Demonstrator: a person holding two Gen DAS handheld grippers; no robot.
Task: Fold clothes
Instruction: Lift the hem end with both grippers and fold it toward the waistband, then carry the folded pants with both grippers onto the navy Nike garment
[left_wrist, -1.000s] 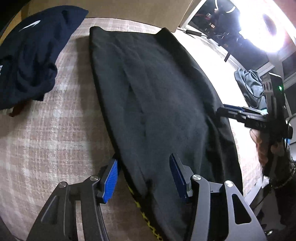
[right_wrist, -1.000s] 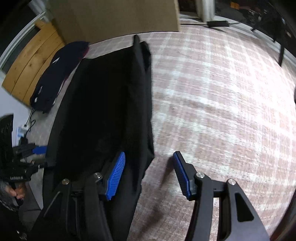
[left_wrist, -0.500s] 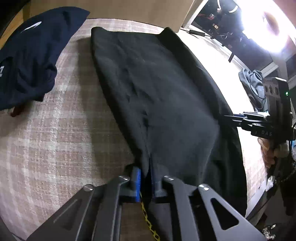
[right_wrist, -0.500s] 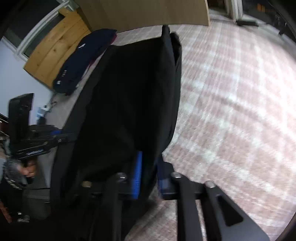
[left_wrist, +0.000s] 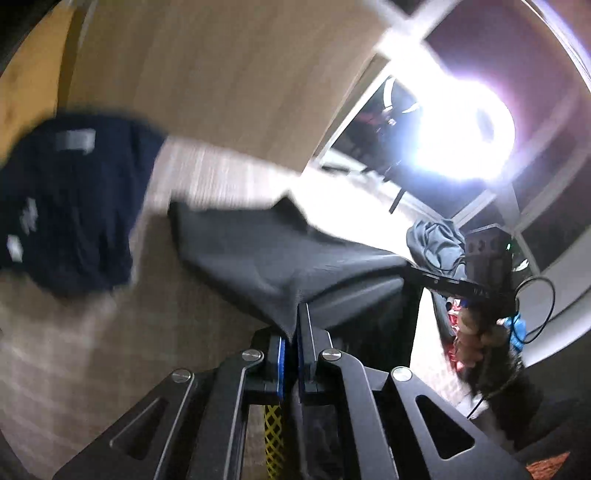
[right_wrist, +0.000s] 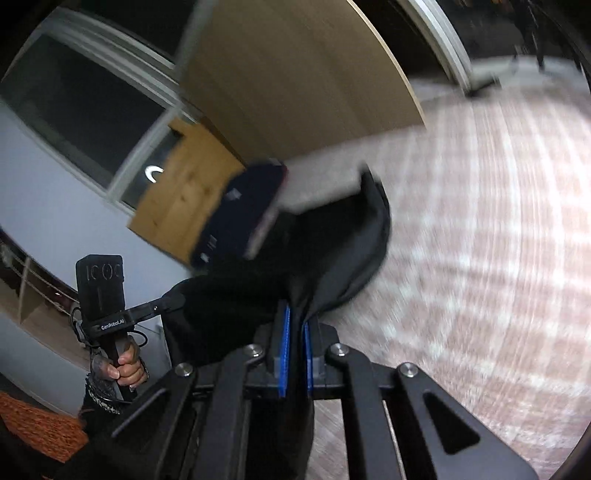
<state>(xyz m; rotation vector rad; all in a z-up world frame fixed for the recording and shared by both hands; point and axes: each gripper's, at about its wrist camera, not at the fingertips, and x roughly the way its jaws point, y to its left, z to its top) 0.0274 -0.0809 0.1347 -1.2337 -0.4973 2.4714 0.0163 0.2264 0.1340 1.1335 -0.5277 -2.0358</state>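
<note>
- Left tool is pinched tight on a corner of the black garment, blue pads nearly meeting.
- Right tool is likewise clamped on the garment's other near corner.
- The near edge hangs lifted and taut between both tools; its far end lies on the checked bed.
- A navy garment sits beside it, left.
</note>
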